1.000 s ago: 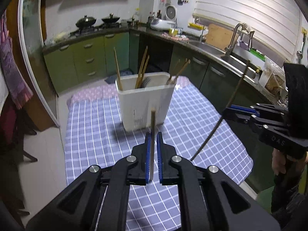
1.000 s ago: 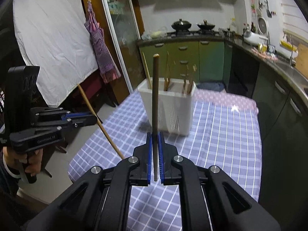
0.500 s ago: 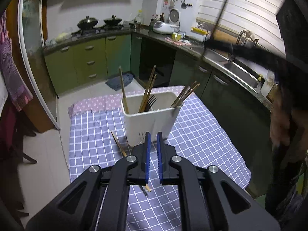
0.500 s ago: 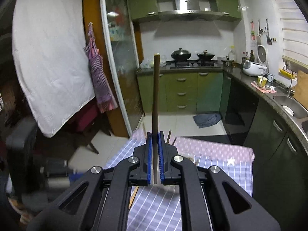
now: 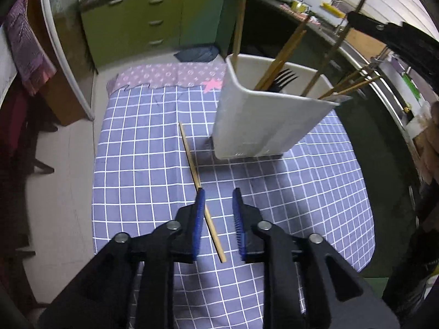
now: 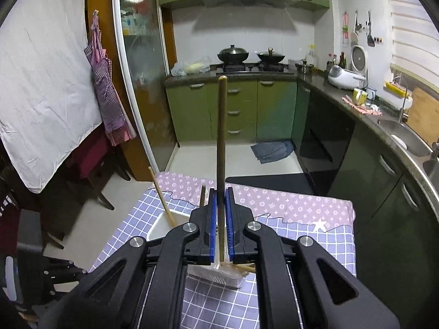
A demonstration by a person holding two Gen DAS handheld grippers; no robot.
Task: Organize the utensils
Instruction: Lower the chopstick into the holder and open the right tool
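A white utensil holder stands on the blue checked tablecloth, with several chopsticks and a black fork in it. A light wooden chopstick lies on the cloth left of the holder. My left gripper is open, its jaws either side of that chopstick's near end. My right gripper is shut on a dark wooden chopstick, held upright above the holder. That chopstick's lower end reaches into the holder in the left wrist view.
The table's edges drop to the floor at left and front. Green cabinets and a dark counter with a sink run behind and to the right. The right gripper's black body hangs over the holder's right side.
My left gripper has opened and dropped low over the chopstick on the cloth. My right gripper has carried its chopstick over the holder and lowered it.
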